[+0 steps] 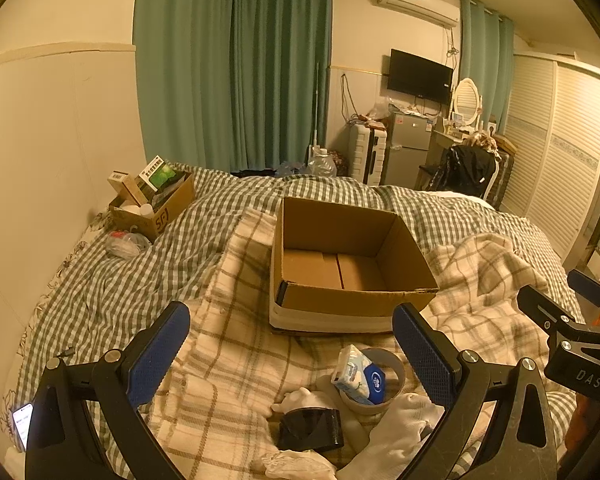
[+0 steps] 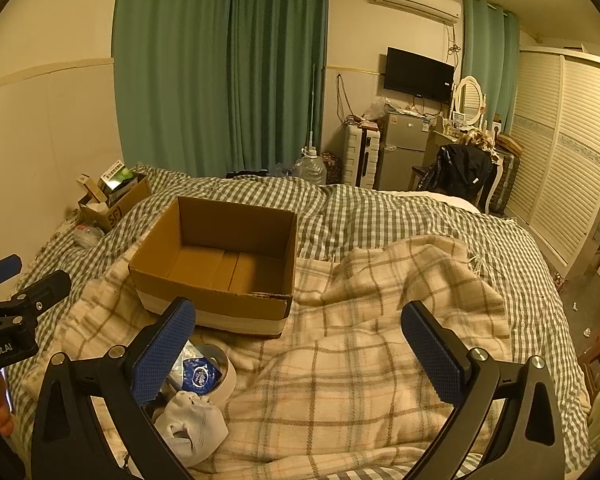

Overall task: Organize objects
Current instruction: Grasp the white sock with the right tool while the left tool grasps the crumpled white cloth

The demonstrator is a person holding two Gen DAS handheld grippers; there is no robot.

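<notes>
I count two cardboard boxes on the bed: one empty box (image 1: 352,256) and one filled box (image 1: 152,204) by the wall. Near me lie one tape roll (image 1: 380,380), one tissue pack (image 1: 358,374), one black tape dispenser (image 1: 312,430) and two white socks (image 1: 400,428).

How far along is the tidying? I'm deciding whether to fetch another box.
Barely started. Done: nothing, the cardboard box is empty. In hand: nothing, the left tool and right tool are open. Left: tissue pack, tape roll, black holder and white socks lie on the blanket.
</notes>
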